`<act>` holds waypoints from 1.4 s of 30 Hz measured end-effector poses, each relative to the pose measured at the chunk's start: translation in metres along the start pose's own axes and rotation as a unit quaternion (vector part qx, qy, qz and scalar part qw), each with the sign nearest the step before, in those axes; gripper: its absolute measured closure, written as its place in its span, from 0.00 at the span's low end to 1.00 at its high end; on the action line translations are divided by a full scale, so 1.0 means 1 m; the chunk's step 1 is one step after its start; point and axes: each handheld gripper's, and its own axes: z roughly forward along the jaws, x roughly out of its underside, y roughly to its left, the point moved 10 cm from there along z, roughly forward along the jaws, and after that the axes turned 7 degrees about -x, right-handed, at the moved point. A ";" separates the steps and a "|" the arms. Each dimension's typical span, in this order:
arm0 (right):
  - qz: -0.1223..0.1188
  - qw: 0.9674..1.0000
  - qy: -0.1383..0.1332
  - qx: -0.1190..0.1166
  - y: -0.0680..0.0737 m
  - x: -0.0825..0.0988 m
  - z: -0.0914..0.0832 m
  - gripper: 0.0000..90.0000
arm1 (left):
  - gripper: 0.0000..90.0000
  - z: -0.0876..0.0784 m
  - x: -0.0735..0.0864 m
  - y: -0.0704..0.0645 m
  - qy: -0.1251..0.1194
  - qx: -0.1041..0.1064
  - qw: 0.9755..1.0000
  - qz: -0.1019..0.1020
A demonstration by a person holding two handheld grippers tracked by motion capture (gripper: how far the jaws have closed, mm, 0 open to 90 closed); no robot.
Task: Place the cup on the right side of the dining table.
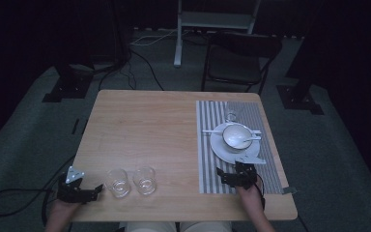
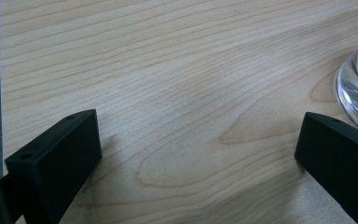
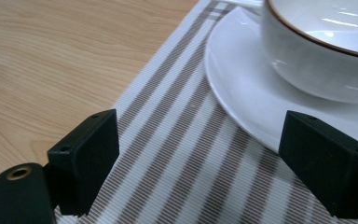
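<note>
Two glasses are seen from above beside the left gripper near the table's front edge. Left gripper view: jaws apart, bare wood between, one glass just right. Right gripper view: jaws apart over the striped mat, one plate and one bowl ahead.

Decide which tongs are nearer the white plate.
Right. The right tongs sit open at the white plate's near edge; the left tongs are across the table beside two glasses.
</note>
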 end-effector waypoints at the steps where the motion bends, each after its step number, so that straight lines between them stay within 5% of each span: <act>1: 0.000 1.000 -0.002 0.001 -0.002 0.001 -0.002 0.13 | 0.01 0.000 0.000 0.000 0.000 0.000 1.000 0.000; 25: 0.038 0.998 -0.009 0.058 -0.050 0.037 -0.034 0.13 | 0.01 0.000 0.000 0.000 0.000 0.000 1.000 0.000; 42: 0.072 0.992 -0.018 0.101 -0.083 0.063 -0.066 0.13 | 0.01 0.000 0.000 0.000 0.000 0.000 1.000 0.000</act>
